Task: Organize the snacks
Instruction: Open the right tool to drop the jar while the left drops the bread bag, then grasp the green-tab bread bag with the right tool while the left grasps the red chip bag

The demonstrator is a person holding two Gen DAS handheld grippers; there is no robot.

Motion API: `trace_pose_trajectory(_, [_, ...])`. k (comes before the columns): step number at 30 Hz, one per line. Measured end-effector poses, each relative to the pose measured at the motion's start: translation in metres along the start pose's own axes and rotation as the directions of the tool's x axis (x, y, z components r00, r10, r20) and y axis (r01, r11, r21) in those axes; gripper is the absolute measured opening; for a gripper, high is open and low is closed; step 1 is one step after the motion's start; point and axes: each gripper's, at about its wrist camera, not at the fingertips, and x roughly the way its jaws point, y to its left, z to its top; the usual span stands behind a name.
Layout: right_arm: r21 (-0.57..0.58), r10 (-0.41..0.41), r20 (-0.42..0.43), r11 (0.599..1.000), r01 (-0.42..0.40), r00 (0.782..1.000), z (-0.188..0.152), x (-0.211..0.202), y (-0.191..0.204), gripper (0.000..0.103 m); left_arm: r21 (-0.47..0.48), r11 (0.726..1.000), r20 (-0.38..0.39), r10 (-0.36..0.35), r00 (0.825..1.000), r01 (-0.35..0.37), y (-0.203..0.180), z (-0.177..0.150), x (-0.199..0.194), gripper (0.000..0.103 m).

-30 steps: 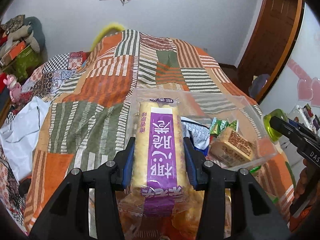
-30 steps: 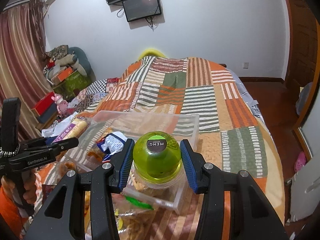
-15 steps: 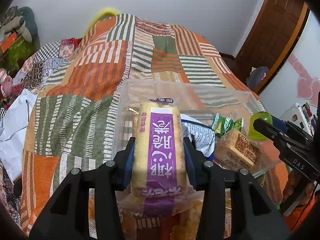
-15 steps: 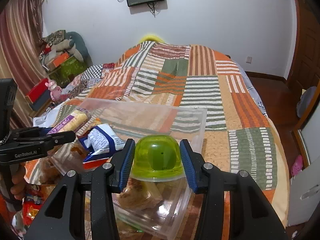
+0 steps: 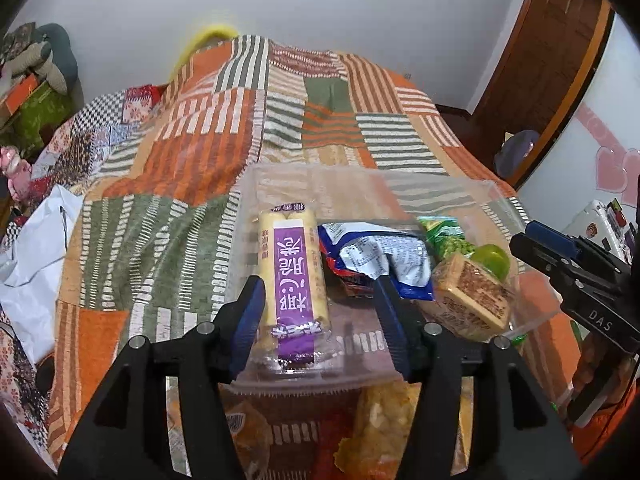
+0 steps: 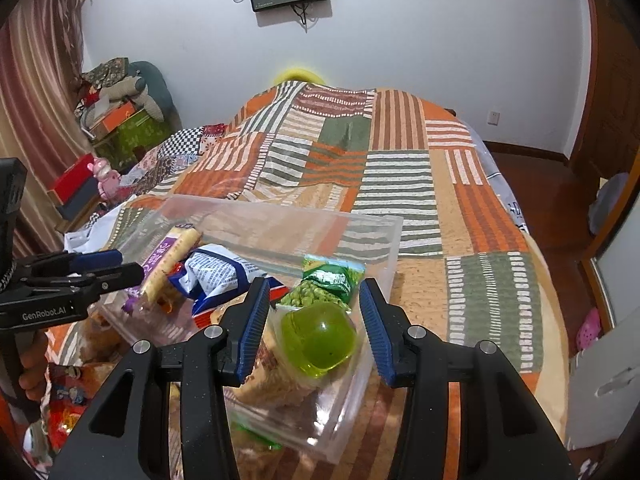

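Although the cake roll (image 5: pixel 294 270) lies between the fingers (image 5: pixel 250 316) of the left gripper (image 5: pixel 320 320), it is no longer pinched: the jaws have just been opening, a gap shows on its right side, and the left pad sits at most against the wrapper. The roll is rested lengthwise in the left end of the clear bin (image 5: pixel 472 190), so the step in hand is judged to be the setting-down of snacks into the bin.

The same is read on the right. The green-capped jar (image 6: pixel 318 340) lies tilted in the bin's near right corner, and the right gripper (image 6: pixel 312 328) is spread around it with daylight seen on both sides; nothing is grasped.

Next, both grippers would need to be drawn back and up clear of the bin's rim without the wrappers being dragged, then sent to the loose packets lying on the bed in front of the bin.

The roll is a pale yellow bar in clear film with a purple band of white characters, its crimped end toward the camera. Beside it are a blue-and-white bag (image 5: pixel 380 256), a green pea packet (image 6: pixel 330 286) and a tan block (image 5: pixel 472 300). The bin stands on a patchwork bedspread (image 5: pixel 192 160).
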Motion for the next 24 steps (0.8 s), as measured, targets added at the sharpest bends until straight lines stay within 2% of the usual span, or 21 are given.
trace_pose_trajectory(9, [-0.011,0.01,0.036,1.0,-0.01,0.999,-0.004,-0.031,0.003,0.047,0.003,1.0,0.075,0.01,0.997,-0.01,-0.001,-0.01,-0.048,0.058])
trace_pose_trajectory(11, [-0.021,0.012,0.045,1.0,-0.011,0.999,-0.007,-0.039,0.005,0.048,-0.001,1.0,0.095,0.017,0.995,-0.017,-0.001,-0.014,-0.059,0.069])
trace_pose_trajectory(14, [-0.03,0.018,0.055,0.999,-0.016,0.998,-0.012,-0.05,0.009,0.049,0.007,0.999,0.13,0.042,0.991,-0.043,-0.001,-0.022,-0.075,0.072])
trace_pose_trajectory(24, [-0.021,0.035,0.057,0.999,-0.034,0.998,-0.038,-0.073,0.014,0.057,-0.023,0.999,0.107,0.038,0.994,-0.036,0.005,-0.059,-0.098,0.08])
